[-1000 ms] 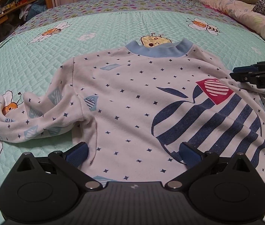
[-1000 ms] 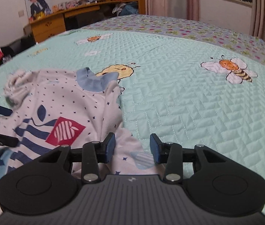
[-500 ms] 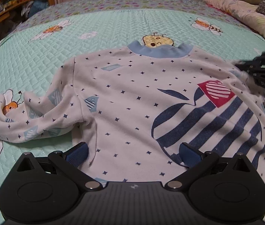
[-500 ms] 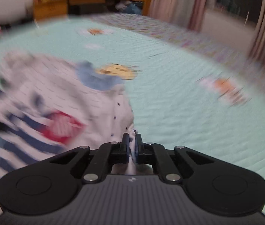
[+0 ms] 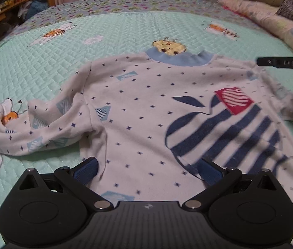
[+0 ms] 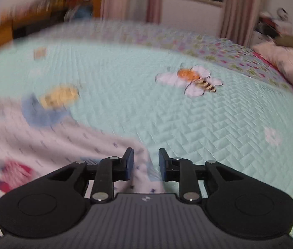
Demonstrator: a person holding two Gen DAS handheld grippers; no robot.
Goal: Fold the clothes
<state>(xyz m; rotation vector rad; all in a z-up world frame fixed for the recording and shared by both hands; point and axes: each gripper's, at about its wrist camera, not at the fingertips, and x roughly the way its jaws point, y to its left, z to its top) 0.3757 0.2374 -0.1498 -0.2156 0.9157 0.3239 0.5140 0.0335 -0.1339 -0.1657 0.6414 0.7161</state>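
Note:
A white child's shirt (image 5: 146,112) with small blue stars, a light blue collar (image 5: 179,59) and a striped navy apple print lies face up on the bed. Its left sleeve (image 5: 32,128) is bunched at the left. My left gripper (image 5: 146,167) is open, low over the shirt's lower body, fingers wide apart with cloth between them. My right gripper (image 6: 146,164) is open, with the shirt's right sleeve (image 6: 144,178) lying loose between its fingers. The right gripper also shows in the left wrist view (image 5: 283,63) beside the shirt's right shoulder.
The bed has a mint green quilt (image 5: 42,66) with bee pictures (image 6: 192,81). Pillows and bedding (image 5: 275,16) lie along the far right. Wooden shelves and a desk (image 5: 7,2) stand beyond the bed at the far left.
My right gripper shut on the right sleeve, pulled it outward to the right, then opened again. The left gripper has stayed open in place.

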